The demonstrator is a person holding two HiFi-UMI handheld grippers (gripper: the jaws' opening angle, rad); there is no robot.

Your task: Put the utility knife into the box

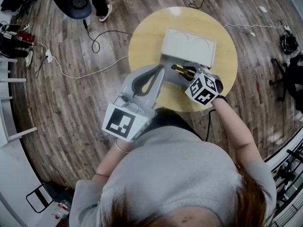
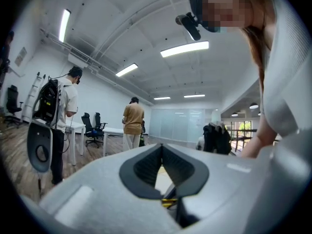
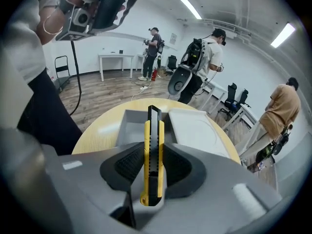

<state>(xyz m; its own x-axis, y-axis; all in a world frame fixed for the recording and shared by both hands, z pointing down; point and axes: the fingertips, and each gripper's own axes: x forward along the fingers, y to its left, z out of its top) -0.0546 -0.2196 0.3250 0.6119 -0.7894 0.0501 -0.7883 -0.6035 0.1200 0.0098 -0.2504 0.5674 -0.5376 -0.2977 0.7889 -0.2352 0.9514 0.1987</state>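
A yellow and black utility knife (image 3: 151,145) stands between the pads of my right gripper (image 3: 152,155), which is shut on it. The knife's tip points down at an open grey box (image 3: 127,126) on the round yellow table (image 3: 95,133). The box's white lid (image 3: 197,126) lies beside it. From the head view, the right gripper (image 1: 188,73) holds the knife (image 1: 182,70) over the box (image 1: 173,80), with the lid (image 1: 188,45) behind. My left gripper (image 1: 159,71) hovers level at the box's left, jaws closed with nothing between them (image 2: 162,147).
Cables trail over the wooden floor (image 1: 71,70) left of the table (image 1: 147,32). A dark chair (image 1: 73,1) stands at the far left. Several people (image 2: 132,123) stand by desks across the room, one with a backpack (image 3: 207,57).
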